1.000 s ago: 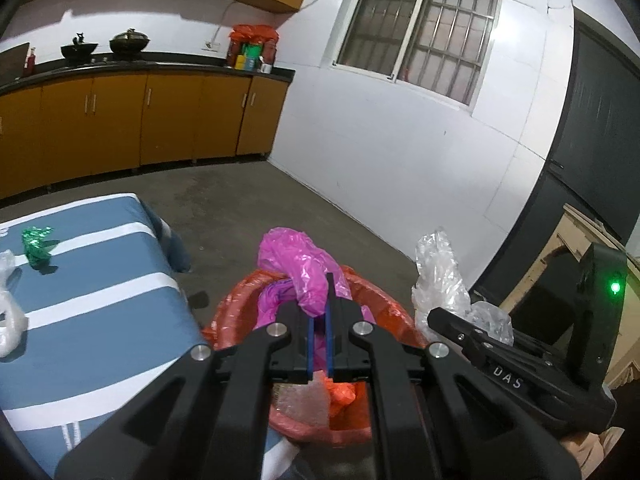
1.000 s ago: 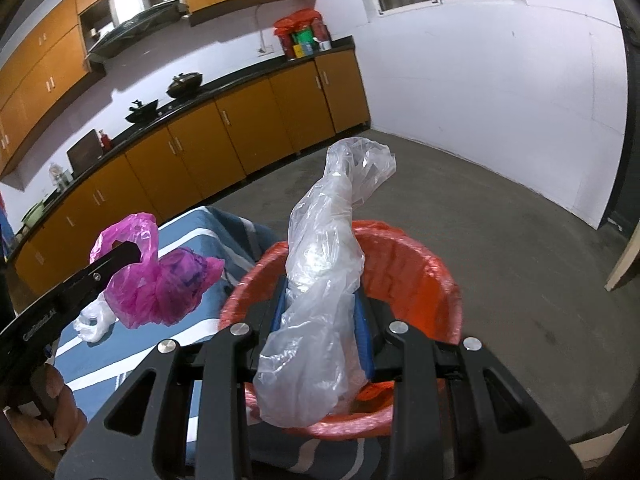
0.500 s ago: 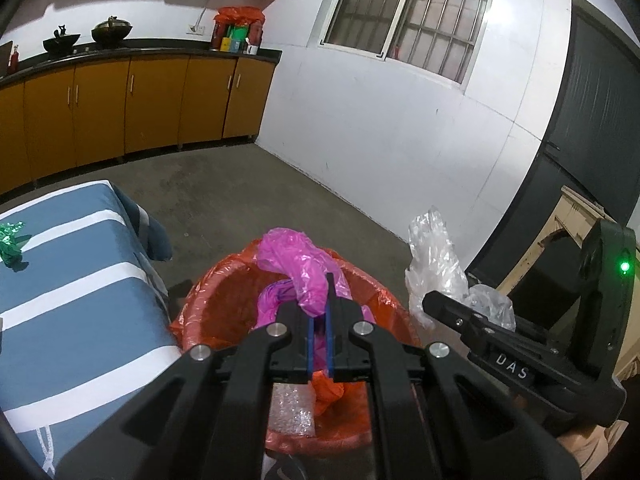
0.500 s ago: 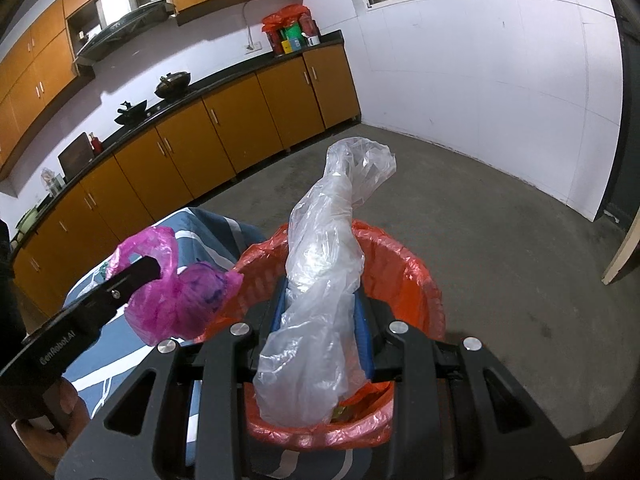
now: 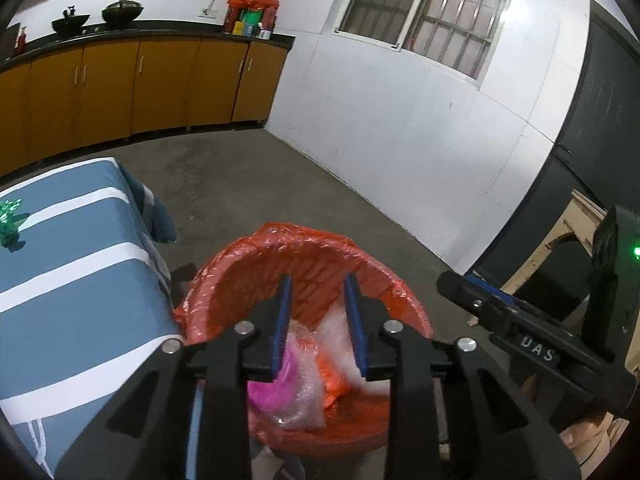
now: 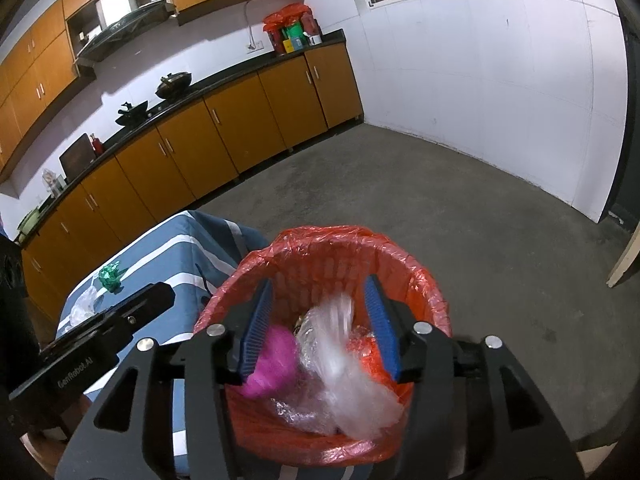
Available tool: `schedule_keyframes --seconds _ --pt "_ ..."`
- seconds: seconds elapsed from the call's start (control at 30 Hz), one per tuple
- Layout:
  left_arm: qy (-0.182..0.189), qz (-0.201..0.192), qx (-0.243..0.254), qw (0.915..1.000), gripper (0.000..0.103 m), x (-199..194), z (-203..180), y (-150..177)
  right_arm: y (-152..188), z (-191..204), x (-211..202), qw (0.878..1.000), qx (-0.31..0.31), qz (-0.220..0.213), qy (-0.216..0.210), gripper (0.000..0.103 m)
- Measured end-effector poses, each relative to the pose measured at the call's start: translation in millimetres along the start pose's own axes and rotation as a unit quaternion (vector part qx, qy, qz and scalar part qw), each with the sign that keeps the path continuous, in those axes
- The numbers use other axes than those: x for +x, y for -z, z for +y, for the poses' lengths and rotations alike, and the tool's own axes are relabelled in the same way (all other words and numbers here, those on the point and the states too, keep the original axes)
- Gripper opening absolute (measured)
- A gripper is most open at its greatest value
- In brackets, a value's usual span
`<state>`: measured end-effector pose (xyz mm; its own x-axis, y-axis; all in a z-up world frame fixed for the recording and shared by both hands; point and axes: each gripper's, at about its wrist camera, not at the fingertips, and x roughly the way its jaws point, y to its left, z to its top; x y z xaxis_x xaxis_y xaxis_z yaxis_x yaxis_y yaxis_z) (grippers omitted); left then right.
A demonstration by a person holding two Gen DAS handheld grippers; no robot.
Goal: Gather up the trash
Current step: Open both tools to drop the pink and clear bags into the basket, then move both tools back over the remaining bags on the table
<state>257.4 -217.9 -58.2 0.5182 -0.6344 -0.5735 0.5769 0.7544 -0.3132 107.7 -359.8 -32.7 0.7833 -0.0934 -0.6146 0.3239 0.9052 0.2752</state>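
Observation:
A red bin lined with an orange bag point(image 5: 312, 252) point(image 6: 344, 240) stands on the floor beside the table. My left gripper point(image 5: 317, 284) is open and empty above its near rim. My right gripper point(image 6: 320, 292) is open and empty above the bin; its body also shows in the left wrist view point(image 5: 520, 344). A pink plastic bag point(image 5: 268, 384) point(image 6: 272, 356) and a clear plastic bag point(image 6: 344, 364) lie inside the bin. A green crumpled wrapper point(image 5: 10, 220) point(image 6: 112, 276) and a clear plastic scrap point(image 6: 82, 306) lie on the table.
The table has a blue cloth with white stripes point(image 5: 60, 280) point(image 6: 176, 252) left of the bin. Orange kitchen cabinets point(image 5: 120, 92) line the far wall. A white wall point(image 5: 400, 120) and a dark door point(image 5: 600, 140) stand to the right. Grey concrete floor point(image 6: 440, 208) surrounds the bin.
Both grippers opened. The pink bag dropped from the left gripper and the clear bag from the right gripper into the bin.

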Motion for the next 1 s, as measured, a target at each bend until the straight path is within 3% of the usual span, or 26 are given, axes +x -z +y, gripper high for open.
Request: schedule_keyframes --seconds 0.37,0.57,0.83,1.0 --pt "-0.064 -0.034 -0.009 0.9973 0.051 -33.4 31.3 6.4 -2.0 8.3 -6.4 1.0 -0.011 -0.004 0.013 0.049" --pt "-0.125 -0.053 -0.006 0.9907 0.06 -64.9 59.1 21.5 -1.2 29.9 -2.7 0.999 -0.039 -0.006 0.007 0.049" --pt "-0.216 -0.079 -0.033 0.9727 0.068 -118.3 120.2 40.0 1.0 79.6 11.7 0.996 -0.082 -0.002 -0.018 0.049" --pt "-0.269 -0.092 -0.067 0.9563 0.071 -154.1 168.0 52.0 5.6 119.5 24.7 0.993 -0.111 0.006 -0.043 0.049"
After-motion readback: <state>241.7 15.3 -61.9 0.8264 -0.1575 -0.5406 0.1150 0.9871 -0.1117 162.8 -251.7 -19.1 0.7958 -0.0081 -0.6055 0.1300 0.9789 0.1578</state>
